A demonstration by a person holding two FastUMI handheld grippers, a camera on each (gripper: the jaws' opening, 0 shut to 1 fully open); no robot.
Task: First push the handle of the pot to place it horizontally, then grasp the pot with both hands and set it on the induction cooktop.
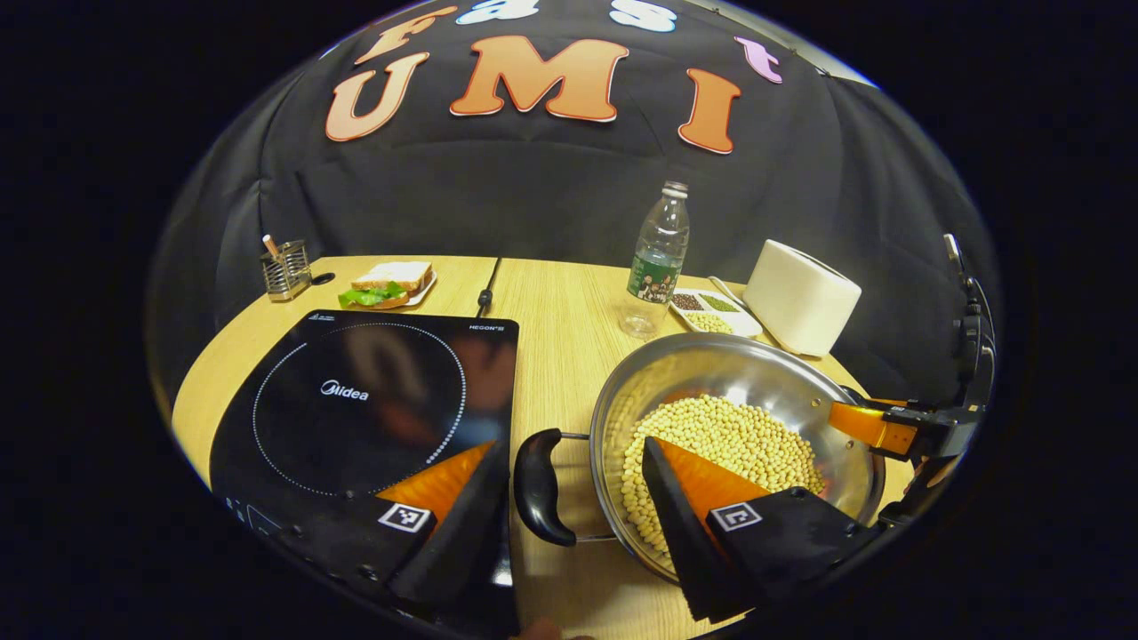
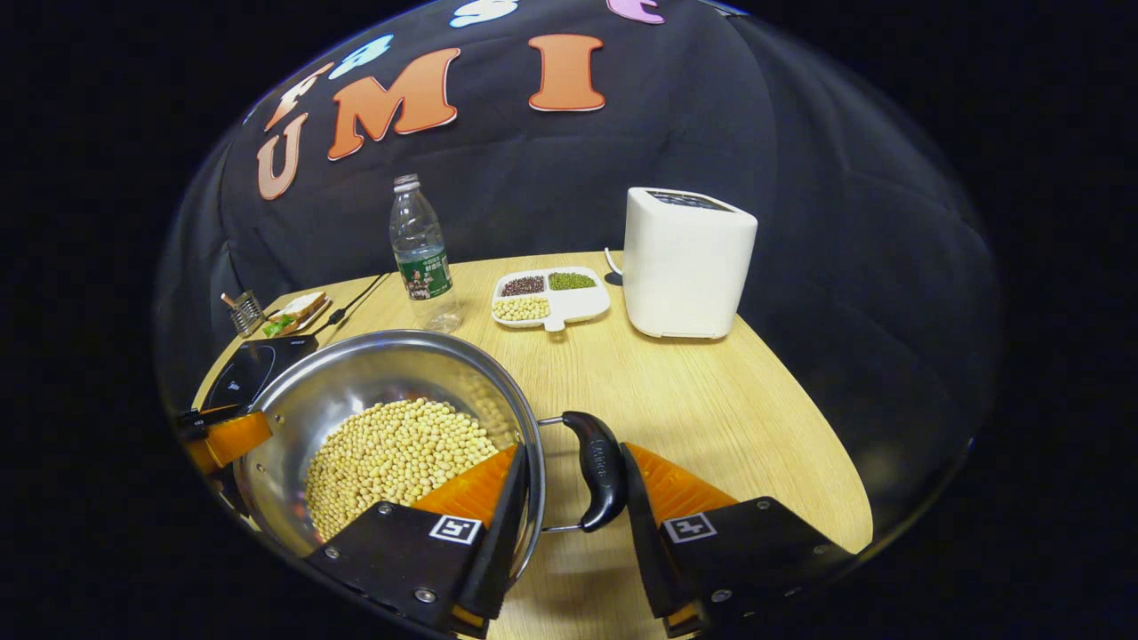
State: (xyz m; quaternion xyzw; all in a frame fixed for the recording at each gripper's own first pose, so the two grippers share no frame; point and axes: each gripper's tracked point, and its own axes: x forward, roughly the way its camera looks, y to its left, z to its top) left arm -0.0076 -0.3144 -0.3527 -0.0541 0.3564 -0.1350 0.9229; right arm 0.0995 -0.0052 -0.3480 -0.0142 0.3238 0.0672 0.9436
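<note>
- fingers of the left gripper (image 1: 576, 511) and right gripper (image 2: 569, 498) stand spread, each straddling a handle
- pot (image 2: 356, 391) of beans sits on the table (image 2: 711, 400) beside the induction cooktop (image 1: 356, 400)
- best to close both evenly, then lift level

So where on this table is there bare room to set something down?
The widest bare patch is the wood right of the pot, in front of the white appliance. The cooktop glass is bare too. A narrower strip runs between cooktop and pot toward the bottle. It's crowded around the bottle and divided bean tray, and near the sandwich plate.
</note>
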